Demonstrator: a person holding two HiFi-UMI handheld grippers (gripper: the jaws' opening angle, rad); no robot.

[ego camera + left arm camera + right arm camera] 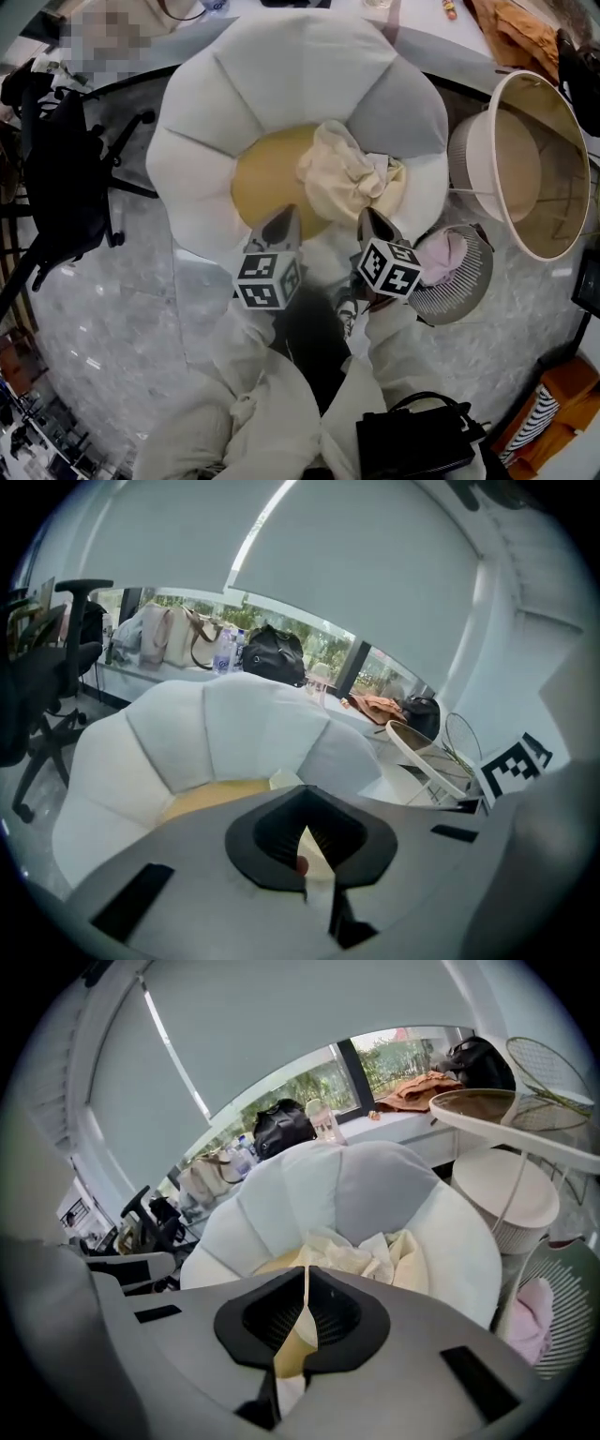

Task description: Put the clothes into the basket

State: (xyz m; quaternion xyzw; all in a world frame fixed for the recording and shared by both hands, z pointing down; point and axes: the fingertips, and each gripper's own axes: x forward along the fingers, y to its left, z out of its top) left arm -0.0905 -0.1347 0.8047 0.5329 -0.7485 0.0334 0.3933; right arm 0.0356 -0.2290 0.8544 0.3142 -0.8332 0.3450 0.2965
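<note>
Pinching cream cloth [347, 178] — left gripper [286, 214], right gripper [370, 216] both clamped — over flower cushion [216, 103] on marble floor [112, 319].

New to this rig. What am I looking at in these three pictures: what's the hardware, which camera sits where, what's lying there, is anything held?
There is no robot here: a person holds a two-jaw gripper in each hand. The head view comes from a camera on the person's head, looking steeply down. In it you see the left gripper and the right gripper, each with a marker cube that is part of it. The other two pictures come from a camera riding on each gripper, looking along its jaws. Both pairs of jaws stand together, and nothing seems to be gripped. In front lies a flower-shaped cushion with crumpled cream clothes on its yellow middle. To the right stands a wire basket with a pink garment in it.
</note>
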